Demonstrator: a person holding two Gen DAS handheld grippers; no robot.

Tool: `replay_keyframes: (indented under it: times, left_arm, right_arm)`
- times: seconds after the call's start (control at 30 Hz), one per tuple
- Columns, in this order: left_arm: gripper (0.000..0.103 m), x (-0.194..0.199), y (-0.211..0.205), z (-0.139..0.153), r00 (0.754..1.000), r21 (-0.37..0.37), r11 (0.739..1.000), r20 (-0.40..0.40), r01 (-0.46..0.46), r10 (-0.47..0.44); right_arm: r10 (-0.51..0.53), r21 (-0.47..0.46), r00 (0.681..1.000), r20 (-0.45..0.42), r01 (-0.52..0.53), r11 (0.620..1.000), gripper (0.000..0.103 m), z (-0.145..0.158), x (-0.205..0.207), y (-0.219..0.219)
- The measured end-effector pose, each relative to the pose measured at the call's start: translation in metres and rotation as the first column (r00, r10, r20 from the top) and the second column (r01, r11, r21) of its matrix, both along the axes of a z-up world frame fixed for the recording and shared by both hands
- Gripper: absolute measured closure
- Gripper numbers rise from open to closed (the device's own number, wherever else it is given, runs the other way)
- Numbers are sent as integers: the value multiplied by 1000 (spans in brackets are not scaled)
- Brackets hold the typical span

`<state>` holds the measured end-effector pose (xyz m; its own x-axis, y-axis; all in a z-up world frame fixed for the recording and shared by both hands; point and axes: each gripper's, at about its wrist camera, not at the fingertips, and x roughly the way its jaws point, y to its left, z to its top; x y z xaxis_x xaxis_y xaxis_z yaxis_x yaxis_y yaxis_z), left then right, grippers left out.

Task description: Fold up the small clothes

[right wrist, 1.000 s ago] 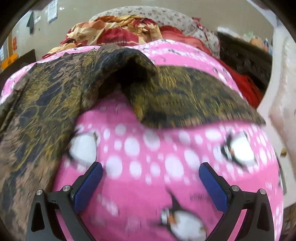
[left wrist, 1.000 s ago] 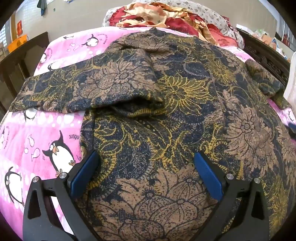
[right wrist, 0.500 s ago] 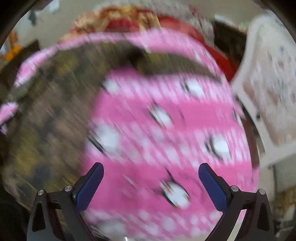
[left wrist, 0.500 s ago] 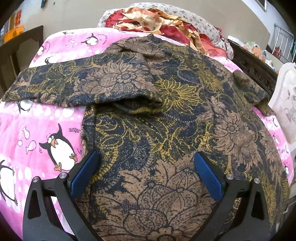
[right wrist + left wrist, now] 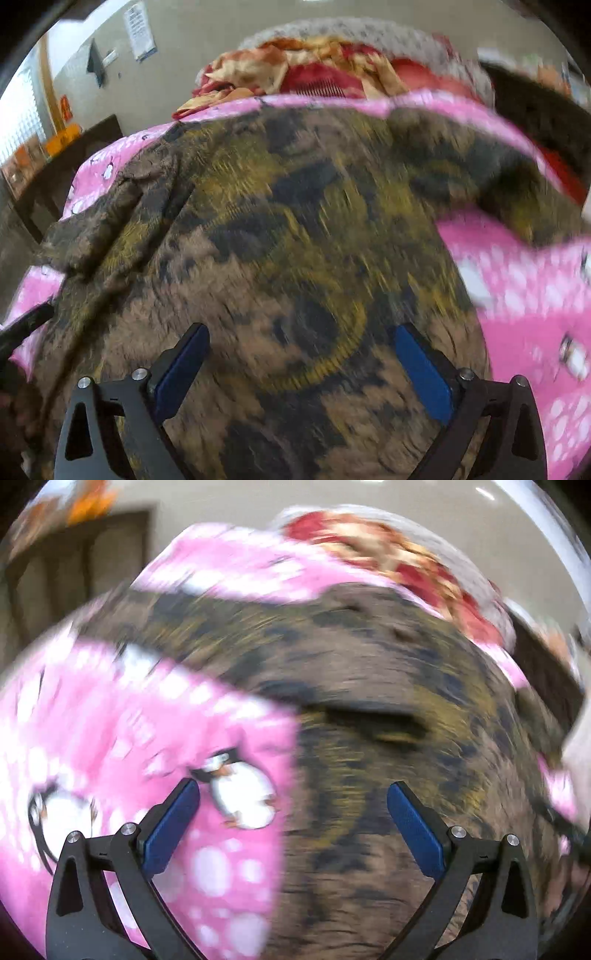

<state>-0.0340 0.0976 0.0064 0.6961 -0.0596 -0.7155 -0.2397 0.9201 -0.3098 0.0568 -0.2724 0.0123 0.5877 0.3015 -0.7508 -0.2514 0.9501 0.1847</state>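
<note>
— Two grippers, item one: left gripper (image 5: 293, 812), blue fingers (image 5: 170, 825) spread wide, nothing between them. They straddle the side edge of the batik shirt (image 5: 388, 701); one finger over pink, the other over cloth.

— And item two?

— Right gripper (image 5: 301, 363), fingers (image 5: 421, 373) likewise parted and empty, hanging over the lower body of the shirt. Both views are smeared, so the print reads only as brown, navy and gold blotches.

— Where does the garment lie?

— Spread flat on the bed, on a pink penguin blanket (image 5: 110, 709). One sleeve (image 5: 92, 229) runs out to the left side, the other (image 5: 517, 192) to the right, partly rumpled. Beyond it, a heap of red and cream bedding (image 5: 295, 74) near the headboard; a dark wooden frame (image 5: 92, 561) to the left.

— Step in hand, by your reckoning?

— My guess: taking hold of the shirt for a fold, not yet begun. No cloth is pinched.

— How to do it well?

— Lower each gripper onto an edge, not the middle of the panel; close on a single hem so the blanket beneath is not caught with it. Take matching points on both sides, lift evenly, and lay the fold straight. The rumpled right sleeve wants smoothing first, or the crease will set crooked. Thin cloth like this likely slips, so a firm bite before lifting.
</note>
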Motion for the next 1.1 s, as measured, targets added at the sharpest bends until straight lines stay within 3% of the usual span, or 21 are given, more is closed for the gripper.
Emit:
replay_keyframes:
  times: [0.07, 0.13, 0.23, 0.4, 0.43, 0.53, 0.67, 0.83, 0.87, 0.93, 1.1]
  left_arm:
    - [2, 2, -5, 1, 1000, 19, 1000, -5, -7, 7]
    - [2, 9, -22, 0, 999, 128, 992, -54, 2, 4]
    - [1, 17, -37, -4, 993, 232, 973, -114, 18, 9]
    - [1, 9, -33, -7, 995, 212, 977, -104, 15, 7]
    - [1, 7, -32, -7, 995, 213, 977, -104, 15, 7]
    - [1, 8, -32, -6, 994, 217, 976, -106, 15, 8]
    - [1, 12, -32, -5, 994, 218, 976, -110, 17, 7]
    - [1, 12, -32, -4, 994, 208, 978, -107, 17, 5]
    - [1, 12, -32, -4, 994, 210, 978, -108, 18, 5]
    - [1, 12, -32, -4, 994, 208, 978, -107, 16, 6]
    - [1, 11, -32, -4, 995, 202, 979, -102, 16, 5]
  right_arm:
    - [3, 9, 1000, 26, -3, 1000, 5, 9, -9, -20]
    - [20, -29, 1000, 1, -20, 999, 4, 2, -13, -28]
    - [46, -7, 999, -11, -46, 999, 1, -1, -13, -33]
    - [95, -210, 994, -51, -104, 972, 0, -8, -15, -6]
    - [120, -220, 991, -57, -129, 967, 4, -2, -20, -7]
    - [127, -117, 991, -32, -130, 985, 8, 24, -53, -42]
    - [162, -60, 987, 9, -162, 985, 8, 48, -124, -101]
    - [196, 97, 980, 16, -197, 976, 8, 41, -196, -137]
    - [202, 101, 979, 0, -201, 974, 11, 32, -201, -136]
    - [204, 115, 979, -28, -199, 973, 27, 19, -202, -135]
    - [222, 246, 974, -42, -205, 947, 29, 2, -185, -140]
